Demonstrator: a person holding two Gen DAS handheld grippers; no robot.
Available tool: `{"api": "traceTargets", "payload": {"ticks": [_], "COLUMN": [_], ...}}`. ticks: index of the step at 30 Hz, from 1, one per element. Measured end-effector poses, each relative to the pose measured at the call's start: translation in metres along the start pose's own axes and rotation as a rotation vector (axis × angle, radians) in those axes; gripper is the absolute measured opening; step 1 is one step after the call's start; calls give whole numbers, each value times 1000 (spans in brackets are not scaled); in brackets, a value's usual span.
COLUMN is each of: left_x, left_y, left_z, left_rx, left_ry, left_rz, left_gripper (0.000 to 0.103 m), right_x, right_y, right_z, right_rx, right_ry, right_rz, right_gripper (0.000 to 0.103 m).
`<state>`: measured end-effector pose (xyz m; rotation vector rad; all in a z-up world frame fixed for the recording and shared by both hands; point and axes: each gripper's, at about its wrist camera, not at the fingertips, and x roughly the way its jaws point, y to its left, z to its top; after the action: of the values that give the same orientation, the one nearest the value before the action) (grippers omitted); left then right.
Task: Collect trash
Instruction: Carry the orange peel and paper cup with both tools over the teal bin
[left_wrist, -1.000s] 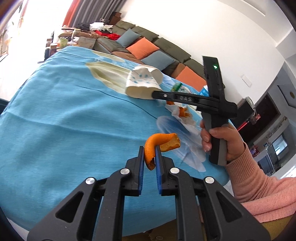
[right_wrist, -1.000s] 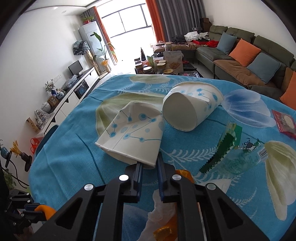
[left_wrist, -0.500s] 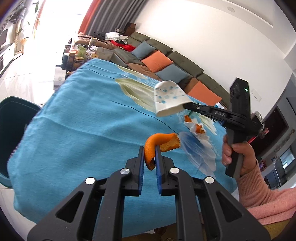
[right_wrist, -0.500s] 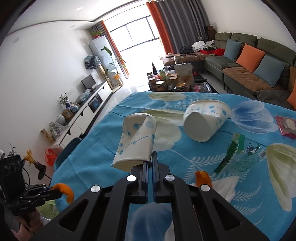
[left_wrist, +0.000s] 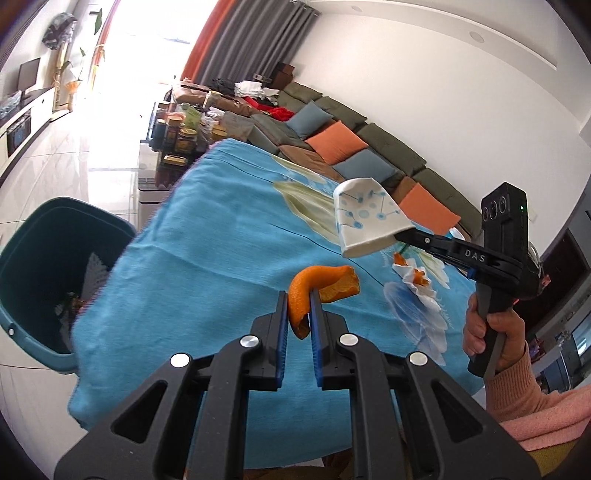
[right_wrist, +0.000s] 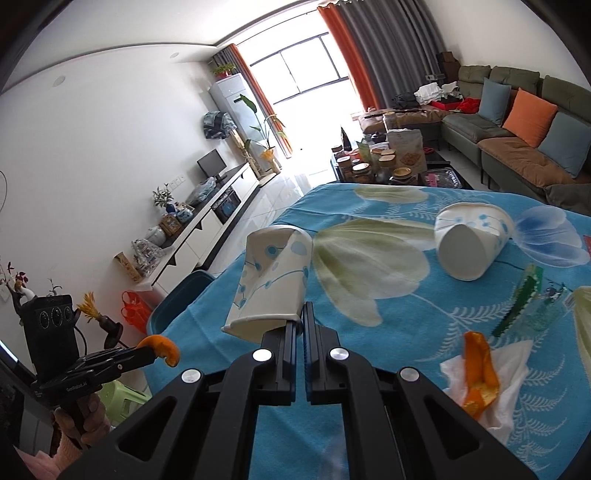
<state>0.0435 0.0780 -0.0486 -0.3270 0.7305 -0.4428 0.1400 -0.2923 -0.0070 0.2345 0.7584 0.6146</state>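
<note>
My left gripper (left_wrist: 298, 295) is shut on a curled orange peel (left_wrist: 321, 286) and holds it above the blue tablecloth (left_wrist: 207, 266). It also shows in the right wrist view (right_wrist: 149, 350), with the peel (right_wrist: 164, 347). My right gripper (right_wrist: 300, 317) is shut on the rim of a crushed white paper cup with blue dots (right_wrist: 273, 280), lifted off the table. The cup shows in the left wrist view (left_wrist: 367, 218), with the right gripper (left_wrist: 397, 234). A teal trash bin (left_wrist: 44, 266) stands at the table's left edge, with trash inside.
On the table lie a second paper cup (right_wrist: 471, 245) on its side, a green wrapper (right_wrist: 528, 299), and a white tissue with orange peel (right_wrist: 484, 373). A sofa with cushions (right_wrist: 517, 122) is behind. A cluttered low table with jars (right_wrist: 388, 162) stands beyond the table's far end.
Both grippers have swung left toward the bin, which has come into the left wrist view. The right gripper has lifted the crushed cup off the table. The left one still holds the peel.
</note>
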Motion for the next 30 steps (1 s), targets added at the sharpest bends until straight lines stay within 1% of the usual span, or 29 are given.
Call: {"api": "traceTargets", "payload": {"ticks": [15, 30], "left_x": [-32, -62], "left_y": [29, 58], "left_z": [2, 5], "left_rx": [-42, -87], "left_ry": [-54, -108], "left_rz": [90, 173], "left_gripper": [12, 12], "right_x": [34, 64], "right_y": [47, 88], "right_z": [0, 7], "right_rx": [-49, -121], "right_ry": [47, 92], "right_rz": [99, 163], "right_gripper": [2, 2]}}
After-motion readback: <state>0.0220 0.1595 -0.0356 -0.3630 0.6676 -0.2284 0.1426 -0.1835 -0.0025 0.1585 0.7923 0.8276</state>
